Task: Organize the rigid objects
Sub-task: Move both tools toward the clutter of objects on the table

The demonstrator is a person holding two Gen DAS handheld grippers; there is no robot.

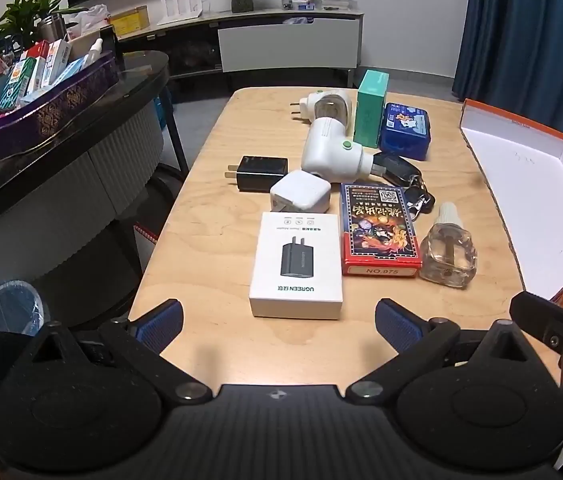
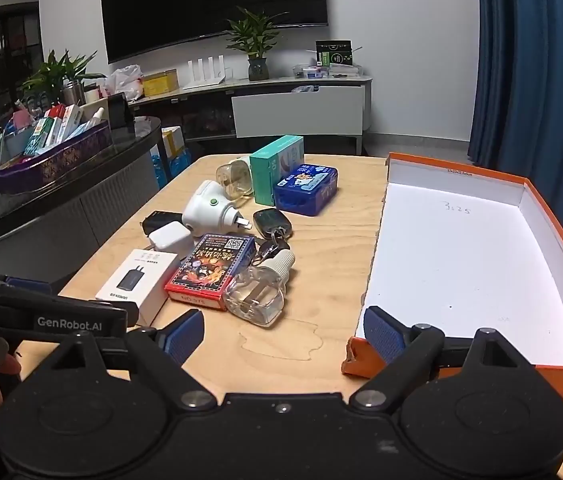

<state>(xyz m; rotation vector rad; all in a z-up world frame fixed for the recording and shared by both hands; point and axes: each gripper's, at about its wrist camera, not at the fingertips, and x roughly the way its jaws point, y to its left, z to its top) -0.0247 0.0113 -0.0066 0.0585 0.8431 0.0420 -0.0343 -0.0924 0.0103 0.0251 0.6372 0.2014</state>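
Left gripper wide open, tilted down over table, empty.

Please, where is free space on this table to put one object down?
The orange box is empty inside. Bare wood lies between it and the glass bottle, and along the near edge before the white charger box. The table's middle is crowded.
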